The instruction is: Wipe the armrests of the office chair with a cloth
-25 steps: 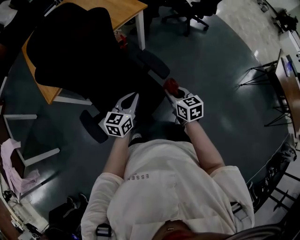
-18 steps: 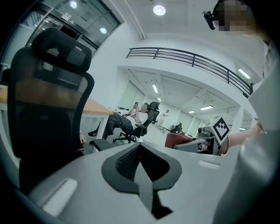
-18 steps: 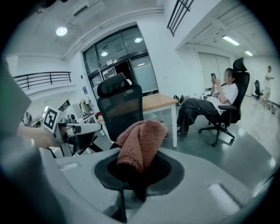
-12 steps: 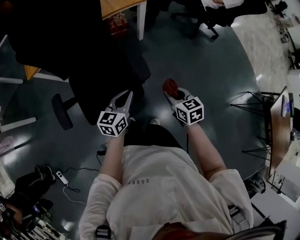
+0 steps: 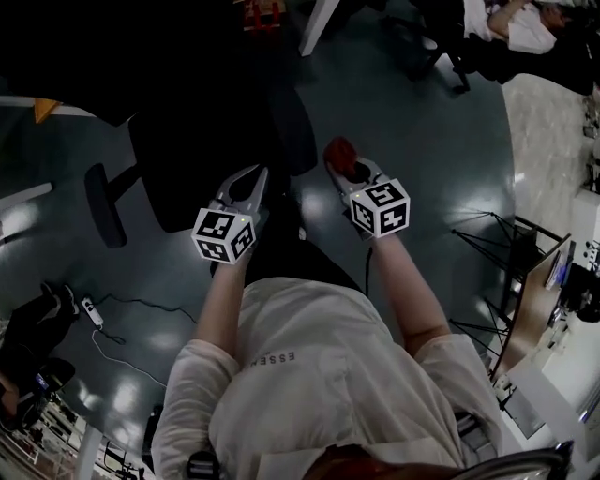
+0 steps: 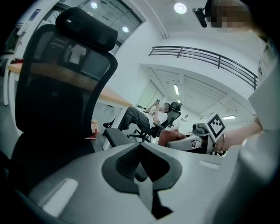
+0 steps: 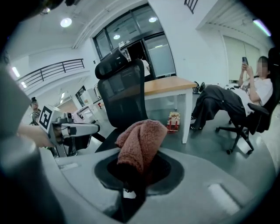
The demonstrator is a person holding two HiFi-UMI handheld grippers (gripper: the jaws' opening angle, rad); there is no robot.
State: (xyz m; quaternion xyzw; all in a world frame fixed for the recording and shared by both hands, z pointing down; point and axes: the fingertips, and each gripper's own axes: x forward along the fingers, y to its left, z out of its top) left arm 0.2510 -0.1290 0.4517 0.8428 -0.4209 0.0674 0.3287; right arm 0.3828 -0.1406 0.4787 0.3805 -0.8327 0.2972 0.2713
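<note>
One bunched red cloth (image 7: 140,140) pinched in the right gripper (image 5: 352,174); left gripper (image 5: 253,180) closed, empty, beside the office chair (image 6: 61,87).

A dark glossy floor (image 5: 431,169), a white-legged wooden desk (image 7: 168,85), round ceiling lights (image 6: 180,7) overhead.

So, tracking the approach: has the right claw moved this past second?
Yes. The right claw moved forward: the desk and office chair now look larger.

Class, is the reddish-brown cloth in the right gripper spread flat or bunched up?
Bunched up. The reddish-brown terry cloth stands as a folded wad pinched in the right gripper, rounded folds rising above its jaws.
</note>
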